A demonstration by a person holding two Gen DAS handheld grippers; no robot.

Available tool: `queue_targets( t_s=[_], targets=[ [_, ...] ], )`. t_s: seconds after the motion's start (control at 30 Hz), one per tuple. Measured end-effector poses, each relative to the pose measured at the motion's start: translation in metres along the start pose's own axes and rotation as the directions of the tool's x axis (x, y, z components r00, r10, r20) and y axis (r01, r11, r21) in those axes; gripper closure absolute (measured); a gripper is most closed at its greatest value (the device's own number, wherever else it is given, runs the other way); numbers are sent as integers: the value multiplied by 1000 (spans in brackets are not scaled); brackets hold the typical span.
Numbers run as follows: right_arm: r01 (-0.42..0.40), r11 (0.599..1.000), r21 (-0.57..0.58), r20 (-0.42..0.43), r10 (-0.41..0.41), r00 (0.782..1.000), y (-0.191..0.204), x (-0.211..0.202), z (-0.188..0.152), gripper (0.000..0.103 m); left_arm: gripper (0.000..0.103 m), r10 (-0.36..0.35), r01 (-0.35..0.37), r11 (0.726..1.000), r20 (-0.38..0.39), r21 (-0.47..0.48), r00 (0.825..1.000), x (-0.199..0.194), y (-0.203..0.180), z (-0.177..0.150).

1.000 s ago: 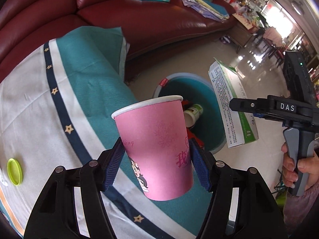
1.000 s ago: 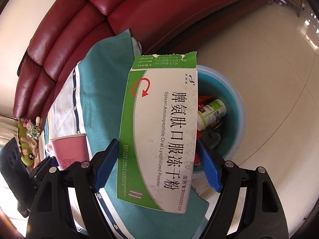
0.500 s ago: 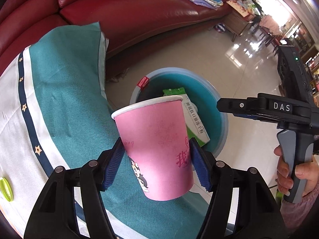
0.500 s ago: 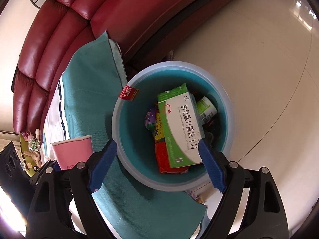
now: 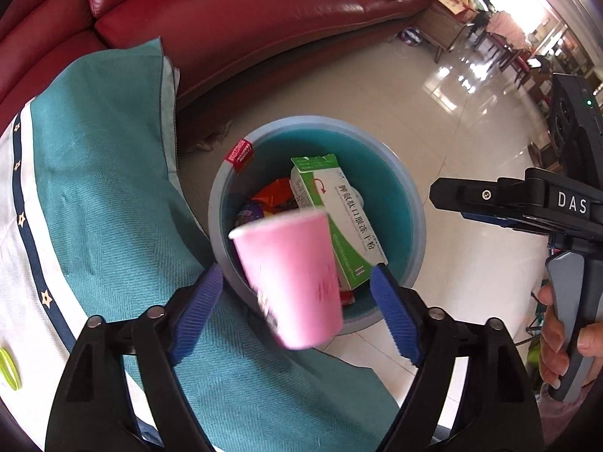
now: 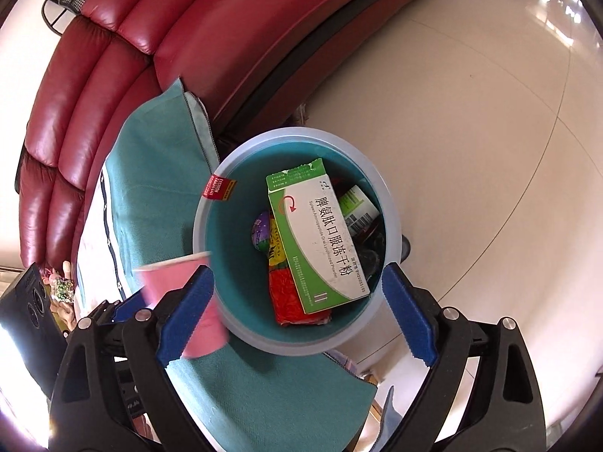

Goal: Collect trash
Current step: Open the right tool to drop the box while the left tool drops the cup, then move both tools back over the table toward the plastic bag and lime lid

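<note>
Left wrist view first: the left gripper has its blue pads spread wide, and they've just been opening, so the pink paper cup sits loose in the gap with daylight on both sides of it, blurry and tipped a bit, rim toward the upper left. Right behind the cup, middle of the frame, is the round blue trash bin on the pale tiled floor, with a green and white medicine box leaning inside on top of some red and orange wrappers. A red tag hangs on the bin's upper left rim. Teal cloth with a white and navy star border fills the left side, dark red leather sofa across the top. Far right you get the right gripper side-on, a hand wrapped round its handle. Right wrist view: the right gripper is also wide, its jaws just been opening too, nothing between the pads, looking straight down into the bin. The box lies diagonally in there, a green labelled bottle just beside it at the upper right, red wrapper under its lower end. The cup shows at lower left, partly behind the left pad, over the bin's rim and the teal cloth.
</note>
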State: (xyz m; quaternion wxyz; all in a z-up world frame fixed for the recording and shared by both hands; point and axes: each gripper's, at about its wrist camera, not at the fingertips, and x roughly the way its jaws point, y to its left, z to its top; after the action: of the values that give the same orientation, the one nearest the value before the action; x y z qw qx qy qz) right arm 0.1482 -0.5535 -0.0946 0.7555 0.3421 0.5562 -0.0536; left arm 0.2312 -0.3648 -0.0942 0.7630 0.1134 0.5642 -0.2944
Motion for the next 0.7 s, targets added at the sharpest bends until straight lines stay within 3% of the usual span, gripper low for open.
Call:
queue_targets(
  t_s=[0.07, 0.37, 0.7],
  targets=[
    [0, 1000, 2, -2, 0, 1000, 1, 0, -1, 16, 11, 8, -8, 1000, 10, -3, 1000, -4, 2, -3],
    [24, 999, -23, -12, -24, 1000, 17, -1, -8, 16, 10, -3, 3, 999, 7, -46, 1000, -16, 17, -15],
    [59, 995, -85, -14, -61, 998, 53, -10, -27, 16, 9, -2, 7, 997, 59, -77, 998, -46, 38, -36]
  ],
)
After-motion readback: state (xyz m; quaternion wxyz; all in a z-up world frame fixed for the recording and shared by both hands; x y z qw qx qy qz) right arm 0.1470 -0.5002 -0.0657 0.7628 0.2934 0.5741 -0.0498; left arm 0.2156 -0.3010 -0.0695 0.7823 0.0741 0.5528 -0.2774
